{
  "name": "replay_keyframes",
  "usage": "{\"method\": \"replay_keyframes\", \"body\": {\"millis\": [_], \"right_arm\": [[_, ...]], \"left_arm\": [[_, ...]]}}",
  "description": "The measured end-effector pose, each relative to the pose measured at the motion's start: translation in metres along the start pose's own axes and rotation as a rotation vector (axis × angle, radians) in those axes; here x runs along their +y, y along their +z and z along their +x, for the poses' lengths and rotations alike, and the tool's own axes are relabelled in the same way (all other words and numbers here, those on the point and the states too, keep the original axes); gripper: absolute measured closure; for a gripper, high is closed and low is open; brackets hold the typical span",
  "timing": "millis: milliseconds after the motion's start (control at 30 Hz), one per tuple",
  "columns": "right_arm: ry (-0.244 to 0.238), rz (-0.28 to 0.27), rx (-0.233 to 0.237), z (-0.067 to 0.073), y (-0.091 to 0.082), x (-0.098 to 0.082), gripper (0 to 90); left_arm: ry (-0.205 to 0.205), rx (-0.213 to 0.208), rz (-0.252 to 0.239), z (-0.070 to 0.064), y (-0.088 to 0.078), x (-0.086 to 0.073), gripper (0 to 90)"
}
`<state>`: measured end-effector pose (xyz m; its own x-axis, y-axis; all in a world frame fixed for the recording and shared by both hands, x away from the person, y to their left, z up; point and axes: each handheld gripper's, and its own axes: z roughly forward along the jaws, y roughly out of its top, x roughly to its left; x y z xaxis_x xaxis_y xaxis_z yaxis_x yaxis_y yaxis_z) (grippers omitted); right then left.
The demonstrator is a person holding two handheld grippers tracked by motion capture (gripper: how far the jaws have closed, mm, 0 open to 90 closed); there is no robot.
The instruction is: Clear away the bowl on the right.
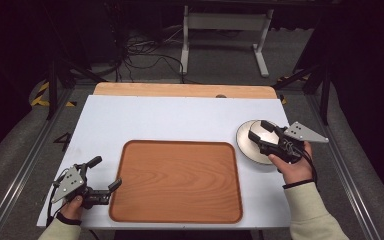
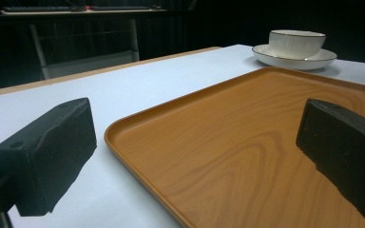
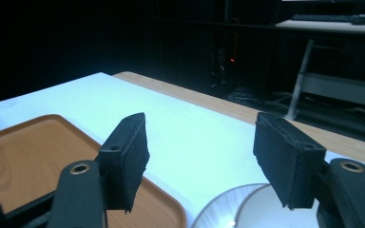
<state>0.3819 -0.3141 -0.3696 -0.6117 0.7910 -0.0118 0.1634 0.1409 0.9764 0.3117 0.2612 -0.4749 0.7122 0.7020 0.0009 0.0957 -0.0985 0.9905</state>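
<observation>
Item: white cup [image 2: 296, 43] on saucer [image 1: 245, 142], sitting on the counter [image 1: 170, 122] right of the empty wooden tray [image 1: 177, 181]; right gripper [image 1: 263, 131], fingers wide, is hovering above it, likely pre-grasp; left gripper [image 1: 105, 173] is idling, fingers wide.

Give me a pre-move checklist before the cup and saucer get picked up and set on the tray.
1. Right tongs open: ok, jaws spread above the saucer.
2. Left tongs open: ok, nothing held, at the tray's near-left edge.
3. Tray free to receive: ok, bare wood surface.
4. Cup upright on saucer: ok in the left gripper view.
5. Cup contents: cannot tell.
6. Right jaws lined up on the rim: cannot tell.
</observation>
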Motion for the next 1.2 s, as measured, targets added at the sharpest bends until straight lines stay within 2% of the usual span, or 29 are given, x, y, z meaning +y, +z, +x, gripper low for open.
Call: {"method": "replay_keyframes", "body": {"millis": [100,400,633,933,1200], "right_arm": [[0.019,0.001,-0.009,-0.007,-0.001,0.003,37.5],[0.009,0.008,-0.042,-0.02,-0.002,0.007,37.8],[0.034,0.015,-0.077,-0.033,-0.005,0.009,37.6],[0.031,0.066,-0.127,-0.048,-0.006,0.011,37.7],[0.044,0.157,-0.192,-0.061,0.0,0.005,38.8]], "left_arm": [[0.001,0.0,0.001,0.0,0.0,0.0,0.4],[-0.001,-0.001,0.001,0.0,0.0,0.0,0.4],[-0.006,-0.001,0.001,0.0,0.0,0.0,0.4],[-0.004,-0.001,0.0,0.0,0.0,0.0,0.4],[-0.005,0.0,0.001,0.0,0.0,0.0,0.4]]}}
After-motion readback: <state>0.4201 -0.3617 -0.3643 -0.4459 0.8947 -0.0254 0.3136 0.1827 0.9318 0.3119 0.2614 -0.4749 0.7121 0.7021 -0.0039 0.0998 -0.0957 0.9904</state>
